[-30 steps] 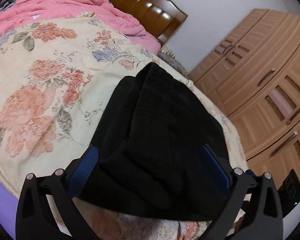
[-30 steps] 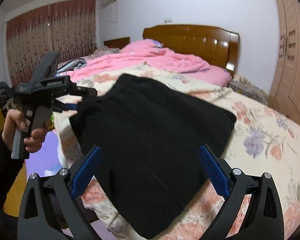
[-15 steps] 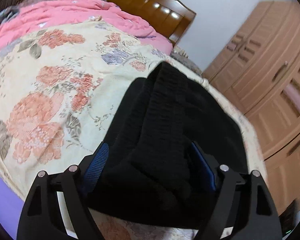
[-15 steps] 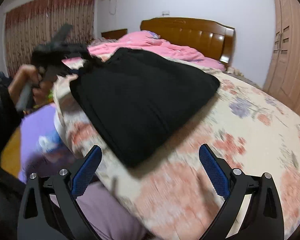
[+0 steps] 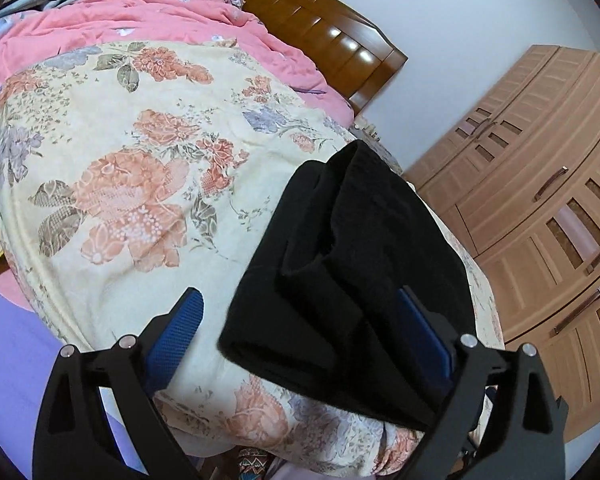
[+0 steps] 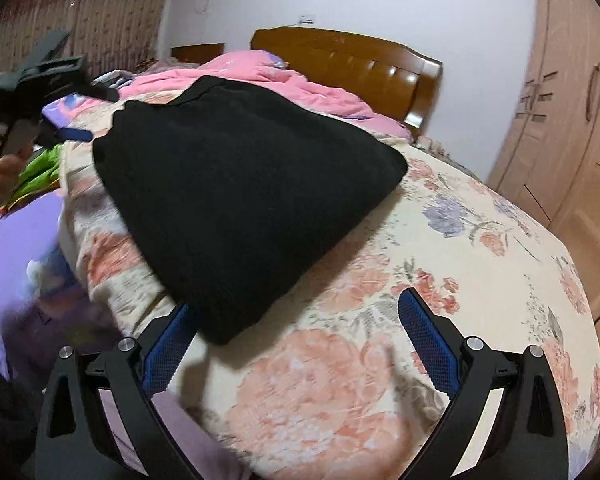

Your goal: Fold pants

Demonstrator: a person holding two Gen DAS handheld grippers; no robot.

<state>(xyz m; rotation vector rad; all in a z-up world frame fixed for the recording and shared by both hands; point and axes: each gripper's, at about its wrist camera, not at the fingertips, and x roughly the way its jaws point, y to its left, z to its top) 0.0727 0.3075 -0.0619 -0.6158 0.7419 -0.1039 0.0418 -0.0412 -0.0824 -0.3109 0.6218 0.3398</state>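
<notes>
The black pants [image 5: 352,280] lie folded in a thick stack on the floral bedspread [image 5: 140,184], near the bed's corner. In the left wrist view my left gripper [image 5: 300,320] is open; the stack's near edge lies between the blue pads and covers part of the right pad [image 5: 424,332]. In the right wrist view the pants [image 6: 240,184] form a flat dark pile. My right gripper [image 6: 296,328] is open and empty, with the pile's near corner just over its left pad [image 6: 168,344]. The left gripper [image 6: 40,80] shows there at the far left, beside the pile.
A pink quilt [image 5: 148,12] lies bunched before the wooden headboard [image 5: 332,32]. A wooden wardrobe [image 5: 540,220] stands to the right of the bed. A purple sheet [image 6: 20,248] hangs off the bed's left side. Curtains [image 6: 80,20] hang at the back left.
My left gripper has opened and let go of the pants, then drawn back to the left. My right gripper has moved closer to the pile's near corner. The pants lie flatter.
</notes>
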